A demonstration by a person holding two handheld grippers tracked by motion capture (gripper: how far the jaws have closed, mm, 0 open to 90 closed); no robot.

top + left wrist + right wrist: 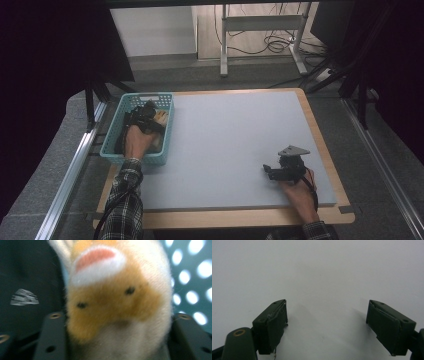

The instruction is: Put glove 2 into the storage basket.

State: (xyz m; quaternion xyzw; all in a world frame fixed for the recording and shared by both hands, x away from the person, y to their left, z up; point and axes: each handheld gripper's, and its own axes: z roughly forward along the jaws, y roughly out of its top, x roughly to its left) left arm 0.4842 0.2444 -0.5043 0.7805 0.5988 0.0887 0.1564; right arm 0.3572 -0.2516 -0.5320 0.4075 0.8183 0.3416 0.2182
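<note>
A plush toy (pixel 117 297), orange and cream with two small dark eyes and a pink patch, lies between the two black jaws of my left gripper (pixel 118 317). The jaws stand at its sides without visibly squeezing it. In the high view my left gripper (pixel 145 112) reaches down into a teal perforated basket (pixel 167 97) at the table's left, with the pale toy (pixel 160 117) just beside it. My right gripper (pixel 267 170) rests low over the grey mat at the front right. Its jaws (pixel 327 312) are wide apart with only bare mat between them.
The basket's holed wall (pixel 192 277) is close behind the toy, and a dark item with a white label (pixel 25 290) lies in the basket beside it. A large grey mat (pixel 235 135) covers the wooden table. A metal rail (pixel 75 165) runs along the left.
</note>
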